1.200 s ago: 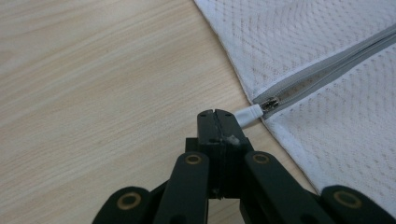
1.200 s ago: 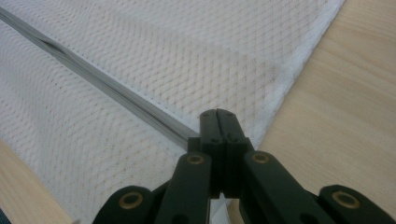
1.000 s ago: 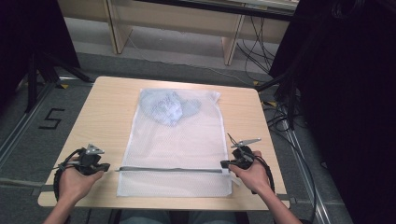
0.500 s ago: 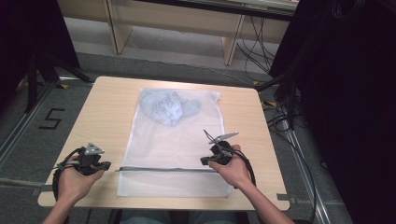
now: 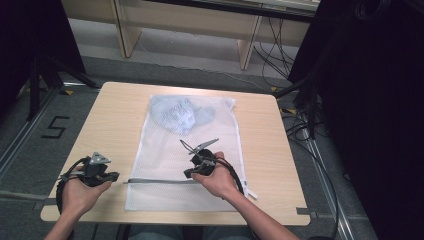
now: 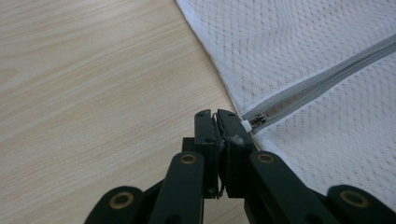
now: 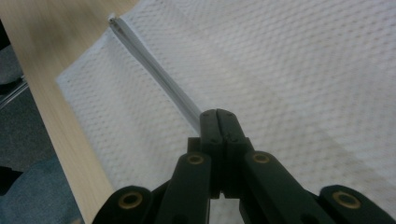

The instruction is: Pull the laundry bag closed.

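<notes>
the right hand-held gripper (image 5: 192,172), jaws pressed together on the zipper's (image 5: 160,181) pull, is sitting mid-bag; the grey zipper is running crosswise toward the left hand-held gripper (image 5: 116,176), whose jaws have just been opening slightly at the white mesh laundry bag's (image 5: 165,150) corner on the wooden surface (image 5: 115,115).

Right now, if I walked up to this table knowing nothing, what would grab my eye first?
A white mesh laundry bag lies flat on the wooden table, with a bluish garment bunched inside its far end. A grey zipper runs across its near end. The right tool sits shut on that zipper midway; the left tool rests at the bag's left edge.
</notes>
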{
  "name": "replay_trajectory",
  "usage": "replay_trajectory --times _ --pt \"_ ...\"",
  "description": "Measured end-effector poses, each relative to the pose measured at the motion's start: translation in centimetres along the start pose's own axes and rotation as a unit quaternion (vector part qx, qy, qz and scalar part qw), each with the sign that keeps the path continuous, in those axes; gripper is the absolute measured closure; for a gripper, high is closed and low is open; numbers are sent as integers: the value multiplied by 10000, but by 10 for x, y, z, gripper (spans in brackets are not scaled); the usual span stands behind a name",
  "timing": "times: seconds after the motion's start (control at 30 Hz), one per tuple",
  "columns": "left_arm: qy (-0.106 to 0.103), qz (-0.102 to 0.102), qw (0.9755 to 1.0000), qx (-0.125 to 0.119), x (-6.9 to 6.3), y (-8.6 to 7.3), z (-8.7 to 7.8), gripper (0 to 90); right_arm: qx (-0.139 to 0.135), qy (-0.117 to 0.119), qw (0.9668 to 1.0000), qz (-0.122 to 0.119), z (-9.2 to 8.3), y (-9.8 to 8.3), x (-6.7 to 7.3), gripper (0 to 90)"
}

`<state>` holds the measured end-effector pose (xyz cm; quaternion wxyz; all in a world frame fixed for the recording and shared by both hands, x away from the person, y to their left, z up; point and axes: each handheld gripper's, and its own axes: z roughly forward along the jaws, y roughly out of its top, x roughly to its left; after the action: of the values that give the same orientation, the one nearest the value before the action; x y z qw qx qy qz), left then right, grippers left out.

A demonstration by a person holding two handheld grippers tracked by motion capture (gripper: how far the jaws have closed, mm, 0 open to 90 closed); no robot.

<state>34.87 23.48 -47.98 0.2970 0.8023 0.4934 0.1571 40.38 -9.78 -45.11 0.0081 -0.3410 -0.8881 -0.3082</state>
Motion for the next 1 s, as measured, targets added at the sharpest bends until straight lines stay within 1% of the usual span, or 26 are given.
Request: replay_trajectory --times 0.1,0.13,0.17,0.2,0.23,0.27,0.3,0.33,0.37,0.4,0.43,0.47,0.5,0.57,0.6,0.63,0.67,0.7,0.73,0.77,0.8,0.83,0.87,0.9,0.93,1.0 --pt "60 -85 9999 -62 0 -1 0 855 72 122 9999 -62 10 4 7 900" --pt "41 -42 10000 56 1 -1 -2 866 118 206 9996 -118 18 6 12 900" --pt "33 -33 10000 87 2 -2 -3 870 160 263 9995 -93 21 7 14 900" --pt "33 -33 10000 87 2 -2 -3 878 160 263 9995 -93 21 7 14 900" --pt "74 -45 9999 70 2 -4 -2 887 167 259 9992 -241 27 9 17 900" --pt "76 -81 9999 71 3 -5 -2 887 167 259 9992 -241 27 9 17 900" --pt "57 -161 9998 79 4 -5 -1 891 244 304 9990 -220 30 10 20 900" --pt "15 -122 9998 138 5 -6 -2 893 229 321 9987 -320 34 12 22 900" --pt "1 -119 9998 131 6 -7 -2 894 253 299 9989 -261 35 14 24 900" --pt "-22 -155 9998 144 7 -7 -1 894 298 320 9987 -264 39 17 29 900" --pt "-42 -148 9998 120 7 -8 1 894 290 348 9984 -332 41 20 31 900" --pt "-42 -148 9998 120 7 -8 1 894 290 348 9984 -332 41 20 31 900" --pt "-66 -146 9998 71 6 -9 2 891 226 395 9980 -429 46 24 33 900" --pt "-104 -25 9998 147 4 -7 3 887 266 374 9981 -402 47 25 35 900" --pt "-114 11 9999 119 3 -6 4 879 250 434 9982 -341 49 27 38 900" --pt "-140 123 9997 168 3 -5 4 872 271 412 9979 -416 51 29 38 900" --pt "-162 135 9997 116 1 -4 4 863 246 418 9979 -428 53 30 39 900" --pt "-203 192 9995 129 1 -3 4 849 232 391 9979 -453 55 31 40 900" --pt "-189 246 9994 144 1 -2 4 842 217 396 9979 -462 57 33 41 900" --pt "-195 243 9994 148 1 -2 5 837 254 432 9980 -386 58 34 44 900" --pt "-200 292 9993 142 1 -2 6 830 222 478 9975 -463 61 36 45 900" --pt "-275 285 9991 132 1 -3 7 826 238 486 9973 -488 65 38 47 900" --pt "-271 330 9989 183 1 -3 7 826 238 486 9973 -488 65 38 47 900" --pt "-300 340 9989 86 1 -3 9 819 282 452 9976 -438 68 40 50 900" --pt "-389 236 9989 82 -1 -3 11 816 290 499 9972 -481 70 41 51 900" --pt "-421 241 9988 33 -2 -3 12 810 298 457 9974 -471 71 43 52 900"
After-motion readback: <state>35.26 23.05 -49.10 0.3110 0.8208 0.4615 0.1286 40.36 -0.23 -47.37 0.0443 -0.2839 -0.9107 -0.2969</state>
